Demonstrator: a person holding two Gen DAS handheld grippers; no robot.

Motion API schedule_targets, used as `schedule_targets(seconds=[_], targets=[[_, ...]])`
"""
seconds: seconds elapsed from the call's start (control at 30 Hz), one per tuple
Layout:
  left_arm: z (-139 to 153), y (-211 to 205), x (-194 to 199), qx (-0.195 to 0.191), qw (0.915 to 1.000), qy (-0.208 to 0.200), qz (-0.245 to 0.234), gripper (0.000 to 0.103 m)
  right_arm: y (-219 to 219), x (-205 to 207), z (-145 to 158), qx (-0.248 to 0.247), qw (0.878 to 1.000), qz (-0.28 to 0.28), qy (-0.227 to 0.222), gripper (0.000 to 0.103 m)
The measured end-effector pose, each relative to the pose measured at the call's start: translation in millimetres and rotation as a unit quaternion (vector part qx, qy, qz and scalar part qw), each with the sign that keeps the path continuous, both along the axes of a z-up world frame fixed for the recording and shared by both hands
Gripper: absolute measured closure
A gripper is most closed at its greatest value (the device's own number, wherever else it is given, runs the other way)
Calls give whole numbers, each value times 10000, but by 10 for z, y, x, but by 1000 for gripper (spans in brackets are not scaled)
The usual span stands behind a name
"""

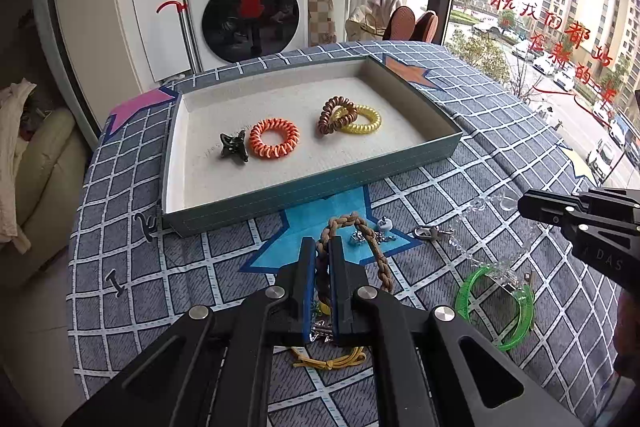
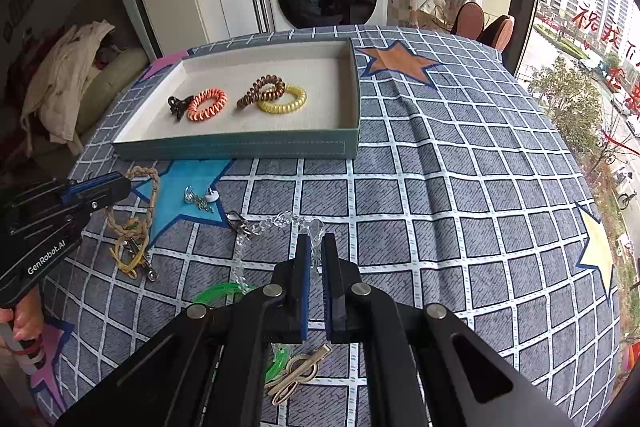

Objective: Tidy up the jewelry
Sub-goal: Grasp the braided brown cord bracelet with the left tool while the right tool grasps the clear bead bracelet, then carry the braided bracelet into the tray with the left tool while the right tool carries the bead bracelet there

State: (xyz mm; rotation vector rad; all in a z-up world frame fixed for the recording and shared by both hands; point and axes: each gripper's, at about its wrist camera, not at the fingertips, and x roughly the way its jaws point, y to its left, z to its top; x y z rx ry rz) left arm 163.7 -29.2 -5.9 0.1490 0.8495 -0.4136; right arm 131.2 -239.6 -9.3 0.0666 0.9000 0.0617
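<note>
Left gripper (image 1: 322, 247) clamped on braided brown cord (image 1: 374, 247), right gripper (image 2: 316, 247) pinching clear bead chain (image 2: 276, 221), green bangle (image 1: 496, 301) alongside on checked tablecloth (image 2: 440, 187), tray (image 2: 240, 146) beyond holding three coil hair ties, black claw clip (image 1: 234, 146).

Hair coils (image 1: 274, 139) in tray (image 1: 312, 187); chains (image 2: 256, 231) before tray.

Cloth (image 2: 440, 167) is grey-blue with a white grid, plus blue (image 1: 320, 215), orange (image 2: 396, 61), pink (image 1: 138, 105) and yellow (image 2: 598, 251) stars. Tray (image 1: 320, 183) is teal outside, cream inside, holding orange (image 1: 274, 138), brown (image 1: 334, 115) and yellow (image 1: 360, 119) coil ties and a black clip (image 1: 234, 146). On the cloth: brown-tan braid (image 1: 378, 251), green bangle (image 1: 516, 311), clear chain (image 2: 276, 221), yellow cord (image 1: 332, 359); grippers black with blue pads (image 2: 306, 267).
</note>
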Motion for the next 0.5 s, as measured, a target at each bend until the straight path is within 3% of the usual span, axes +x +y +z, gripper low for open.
schedule_targets(seconds=[0.5], targets=[[276,301,112,-222,9987,-291,368,77,91,144,628,111,9983,220,-524,97]])
